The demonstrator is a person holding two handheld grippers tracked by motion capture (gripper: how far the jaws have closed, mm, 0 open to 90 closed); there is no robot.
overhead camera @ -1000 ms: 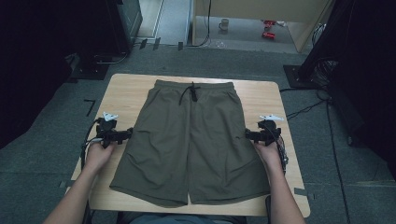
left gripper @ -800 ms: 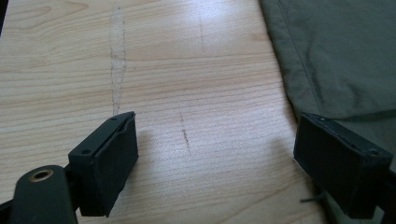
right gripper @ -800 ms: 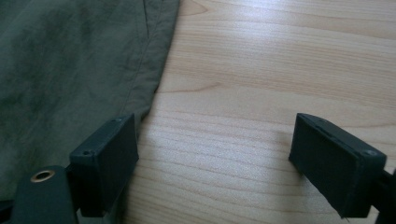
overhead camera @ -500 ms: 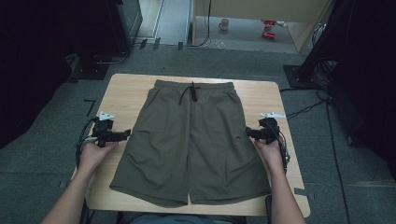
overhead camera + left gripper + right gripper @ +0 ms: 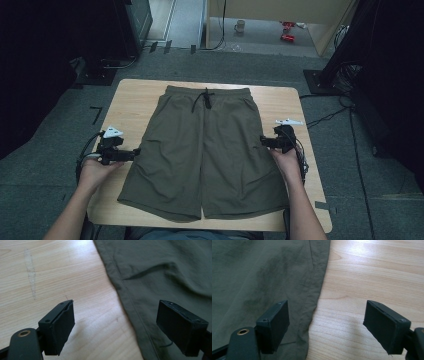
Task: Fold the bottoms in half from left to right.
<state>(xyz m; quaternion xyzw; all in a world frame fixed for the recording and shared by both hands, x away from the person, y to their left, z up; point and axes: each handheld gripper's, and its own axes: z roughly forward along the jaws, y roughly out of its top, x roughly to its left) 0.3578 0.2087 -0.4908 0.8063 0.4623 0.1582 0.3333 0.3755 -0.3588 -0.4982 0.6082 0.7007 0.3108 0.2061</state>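
Right now the olive shorts [image 5: 206, 152] lie flat and spread on the wooden worktop [image 5: 135, 105], waistband and drawstring [image 5: 205, 98] at the far side, leg hems toward the person. Each hand-held gripper sits at an outer side seam: the left hand-held gripper [image 5: 134, 153] just off the left leg's edge, the right hand-held gripper [image 5: 263, 142] at the right edge. Both are spread, pinching nothing. The right one's jaws have just been closing a little, and its own view shows the seam [image 5: 317, 290] running up between them with no pad on the cloth yet.

The risk, as I see it, is an uneven bite. In the left gripper view one jaw hovers over bare wood and the other over fabric [image 5: 162, 270], so closing there could skid along the worktop and catch only the hem fold, or miss altogether. If one side grips and the other slips, a lift or fold would drag the shorts askew and bunch them. Snatching just the top layer would also leave the underside behind.
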